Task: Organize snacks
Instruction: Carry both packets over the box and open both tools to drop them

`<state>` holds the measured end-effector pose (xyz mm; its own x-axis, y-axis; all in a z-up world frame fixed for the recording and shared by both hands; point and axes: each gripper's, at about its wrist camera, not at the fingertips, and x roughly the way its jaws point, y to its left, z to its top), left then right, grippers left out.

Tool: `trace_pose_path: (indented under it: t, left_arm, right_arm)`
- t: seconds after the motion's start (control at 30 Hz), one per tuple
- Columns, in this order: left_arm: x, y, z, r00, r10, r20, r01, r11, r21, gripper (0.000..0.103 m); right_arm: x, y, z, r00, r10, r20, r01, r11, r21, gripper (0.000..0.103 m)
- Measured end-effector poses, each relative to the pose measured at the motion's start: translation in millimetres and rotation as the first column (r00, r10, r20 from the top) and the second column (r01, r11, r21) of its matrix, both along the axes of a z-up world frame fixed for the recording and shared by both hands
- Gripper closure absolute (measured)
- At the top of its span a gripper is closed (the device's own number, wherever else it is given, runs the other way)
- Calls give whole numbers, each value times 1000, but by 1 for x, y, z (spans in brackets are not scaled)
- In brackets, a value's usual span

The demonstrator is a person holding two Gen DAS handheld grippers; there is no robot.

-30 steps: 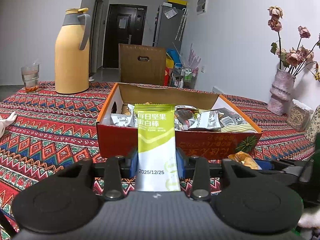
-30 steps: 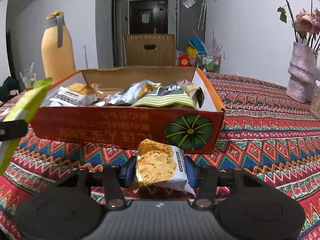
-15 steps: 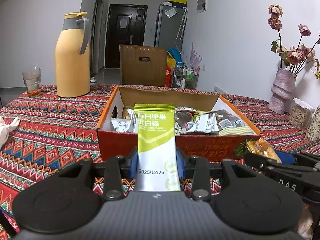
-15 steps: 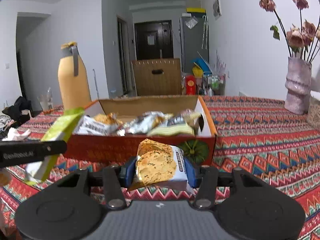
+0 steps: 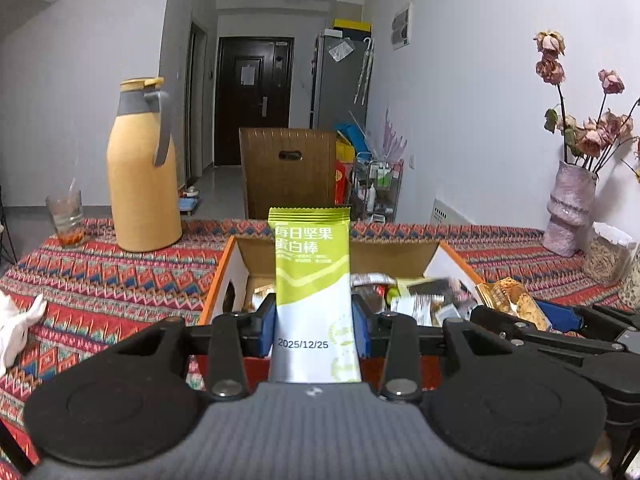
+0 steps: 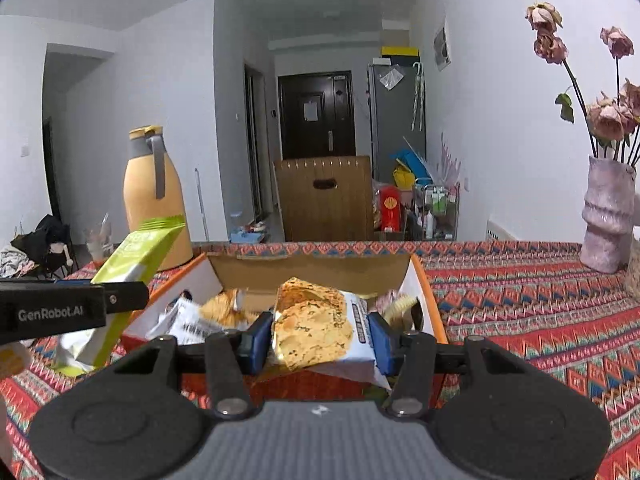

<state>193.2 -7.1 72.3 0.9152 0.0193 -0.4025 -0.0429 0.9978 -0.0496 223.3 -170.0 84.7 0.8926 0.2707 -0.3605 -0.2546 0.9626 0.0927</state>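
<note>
In the left wrist view, the left gripper point(image 5: 314, 330) is closed on a green and white snack bar point(image 5: 312, 280), which stands upright between the blue pads and bears the date 2025/12/25. Behind it sits the open cardboard box point(image 5: 224, 264) with an orange rim, holding several loose snack packets point(image 5: 420, 294). The box rests on a table covered by a red patterned cloth point(image 5: 120, 272). At far left on the cloth stand a tall yellow jug point(image 5: 142, 184) and a drinking glass point(image 5: 66, 216) beside it; a white cloth point(image 5: 18, 320) lies at the left edge. A pale vase of dried roses point(image 5: 570, 208) stands at far right. The right gripper point(image 5: 520, 316) reaches in from the right edge, its cracker packet seen side-on over the box's right wall.

In the right wrist view, the right gripper point(image 6: 318, 338) is clamped on a cracker packet point(image 6: 316, 328), held face-on just above the near wall of the box point(image 6: 424, 284). Here the box's inner back wall and packets point(image 6: 188, 320) at its left end are clearer. The left gripper point(image 6: 72, 308) enters from the left, with the snack bar point(image 6: 132, 264) tilted up and to the right, beside the box's left wall. The jug point(image 6: 152, 196) stands behind it, and the vase point(image 6: 606, 216) at right. The glass and white cloth are not readable here.
</note>
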Motion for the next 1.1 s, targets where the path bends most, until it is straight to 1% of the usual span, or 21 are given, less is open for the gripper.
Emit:
trace_pose_path:
  t: [0.23,0.43,0.53,0.63,0.73,0.97,1.03,1.07,1.1]
  left_arm:
    - [35,-1,11,1000,13,9,-12,1000,-11,65]
    - [71,0,12,1000,21,12,-21,999,-26,65]
    - [88,0,5,1000,27,2,-27,999,-29,65]
    - [98,3,-6,1000,22,-8,-22,998,-58,65]
    - [103,3,-18,1000,23,-19,-24,999,-48,65]
    - [110,11,-31,998,28,-50,-31,998,-61,64]
    - [110,13,-33,998,23,-57,-27,997,-69,62]
    - [111,15,-34,998,25,-57,-29,997,-72,60]
    - [110,16,-34,998,24,-55,-28,997,-77,51]
  right_arm:
    - [36,5,9,1000,-12,24,12,1000,-3,53]
    - [71,11,8,999,-28,33,28,1000,-3,53]
    - [85,11,3,998,-44,33,44,999,6,53]
    - [94,9,-10,998,-49,46,48,999,11,53]
    - [101,7,-24,998,-48,27,48,999,19,53]
    - [106,10,-36,999,-43,4,43,999,0,52]
    - [106,11,-39,999,-46,-5,46,999,-3,47]
    - [107,11,-40,999,-46,-7,46,999,-1,46]
    - [107,10,-40,999,-48,-9,48,999,1,46]
